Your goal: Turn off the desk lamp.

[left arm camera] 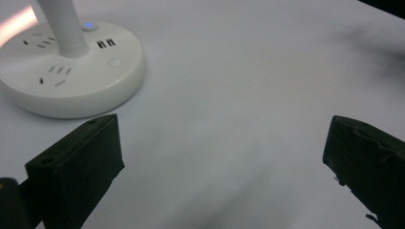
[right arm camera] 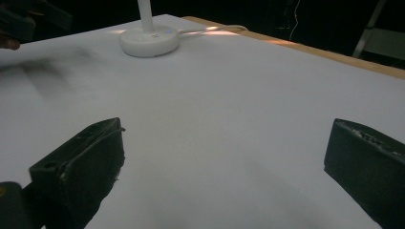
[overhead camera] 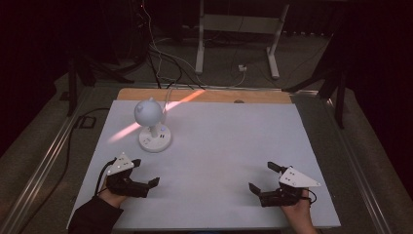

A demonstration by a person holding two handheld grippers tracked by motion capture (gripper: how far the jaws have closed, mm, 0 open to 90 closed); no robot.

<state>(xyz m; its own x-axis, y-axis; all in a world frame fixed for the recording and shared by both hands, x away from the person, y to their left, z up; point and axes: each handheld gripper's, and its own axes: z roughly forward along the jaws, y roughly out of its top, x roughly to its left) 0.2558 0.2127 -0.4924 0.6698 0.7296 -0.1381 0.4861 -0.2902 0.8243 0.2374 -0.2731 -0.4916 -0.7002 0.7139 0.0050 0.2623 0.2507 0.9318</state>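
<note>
A: Main thing is the desk lamp [overhead camera: 154, 127], sitting around 10 o'clock on the table [overhead camera: 234, 146], toward the far-left part of the white sheet. Round white base, short stem, ball-shaped head tipped over it.

B: Base has sockets?

A: Yes, the lamp base [left arm camera: 71, 67] in the left claw view shows outlet slots, two USB ports, a round button and a small blue-lit button by the stem. Likely parked there so the buttons face the person's side. The lamp cord [overhead camera: 170, 95] runs off toward 12 o'clock over the back edge, so the far-side spot keeps the cord out of the work area.

B: Claws?

A: Left claw [overhead camera: 141, 174] at about 7 o'clock, low over the table, jaws wide apart, nothing between them. It's pointed up toward the base, near it but not touching. Reads as lined up for a reach to the lamp.

B: Right one?

A: Right claw [overhead camera: 263, 179] at about 5 o'clock, also spread wide, nothing gripped, well apart from the lamp. In the right claw view the base [right arm camera: 149, 40] is far off at upper left. Looks like it's parked, standing by.

B: That orange streak?

A: Glowing stripe [overhead camera: 156, 117] crossing behind the lamp head, diagonal. Blurry; could be a light reflection, can't tell. Rest of the sheet is bare.
</note>
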